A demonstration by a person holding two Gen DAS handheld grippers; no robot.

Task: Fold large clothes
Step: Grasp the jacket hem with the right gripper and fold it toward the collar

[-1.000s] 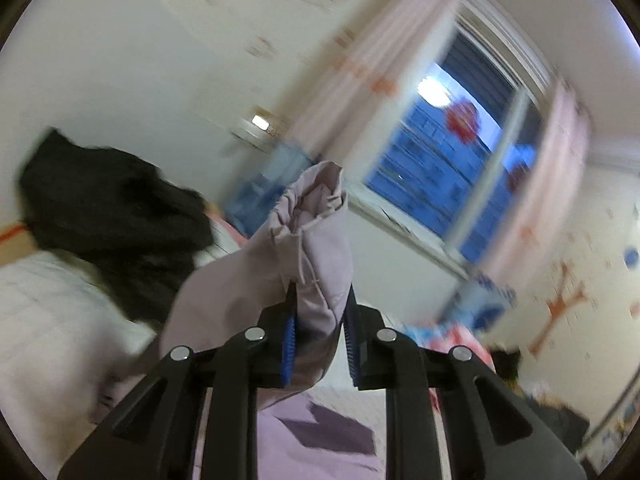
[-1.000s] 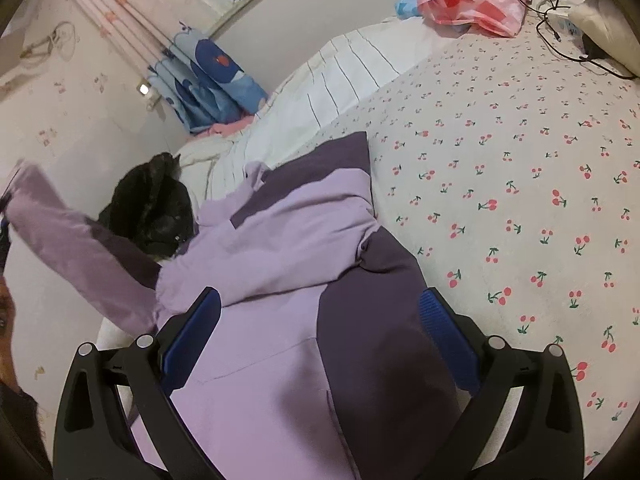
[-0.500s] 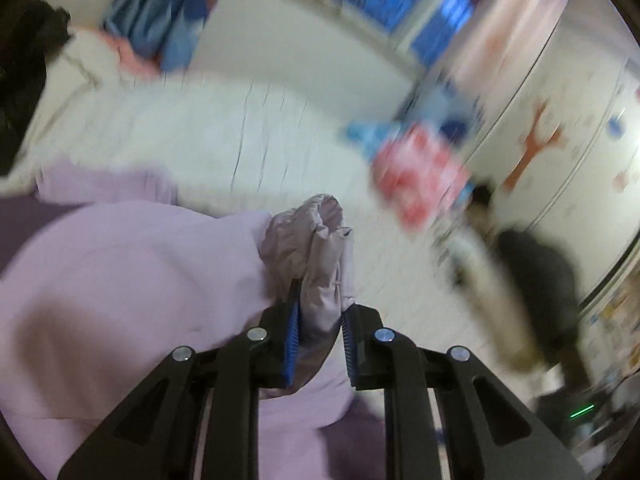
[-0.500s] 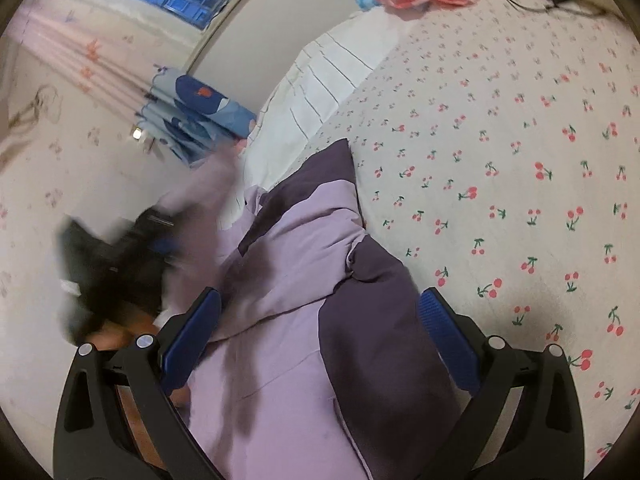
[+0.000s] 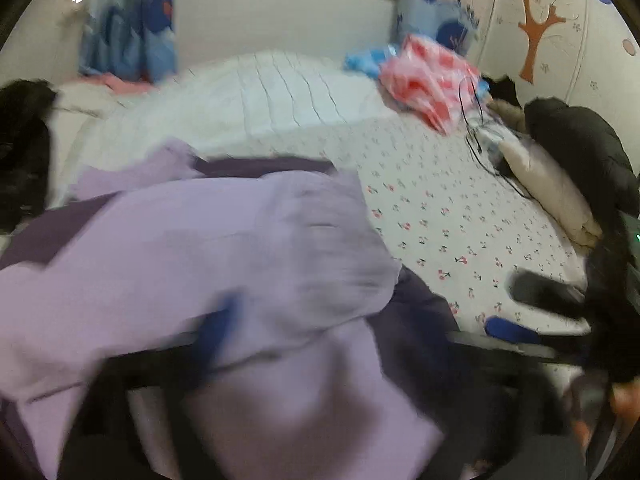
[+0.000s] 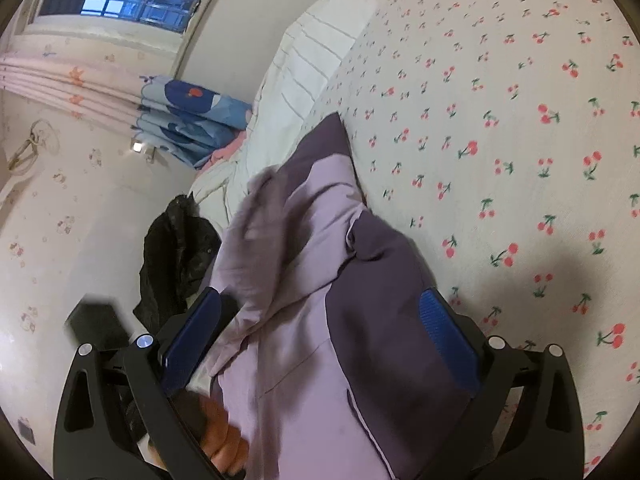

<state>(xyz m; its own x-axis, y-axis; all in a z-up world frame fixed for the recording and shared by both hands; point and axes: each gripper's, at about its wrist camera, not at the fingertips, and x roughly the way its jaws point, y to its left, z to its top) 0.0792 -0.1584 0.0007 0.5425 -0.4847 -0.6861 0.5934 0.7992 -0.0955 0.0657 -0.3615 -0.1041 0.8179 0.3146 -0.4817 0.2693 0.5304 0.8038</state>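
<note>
Across the near half of the left wrist view, the lilac jacket [image 5: 224, 248] lies spread on the bed [image 5: 460, 208], its pale purple cloth soft and creased, with darker plum panels at the far edge and on the right. The left gripper [image 5: 356, 332] is badly blurred; its jaws have just been opening and now stand wide apart, one blue pad [image 5: 218, 332] on the left half buried under a fold of the jacket, the other pad far to the right over the sheet. The pads press on nothing. Farther back lie a white ribbed quilt [image 5: 280, 92], a crumpled red-and-white bag [image 5: 428, 76] and, on the right, a black puffy coat [image 5: 580, 152] beside a cream pillow [image 5: 548, 188].

From the right wrist view, the right gripper [image 6: 320, 336] is spread wide above the same jacket [image 6: 304, 312], its ridged blue pads well apart and not pinching the cloth. A loose lilac sleeve [image 6: 260, 220] lies draped over the jacket's body, rumpled. The sheet is white with a small cherry print. A black garment [image 6: 176, 256] lies heaped on the left, and orange-toned fingers [image 6: 224, 436] show near the bottom edge.
</note>
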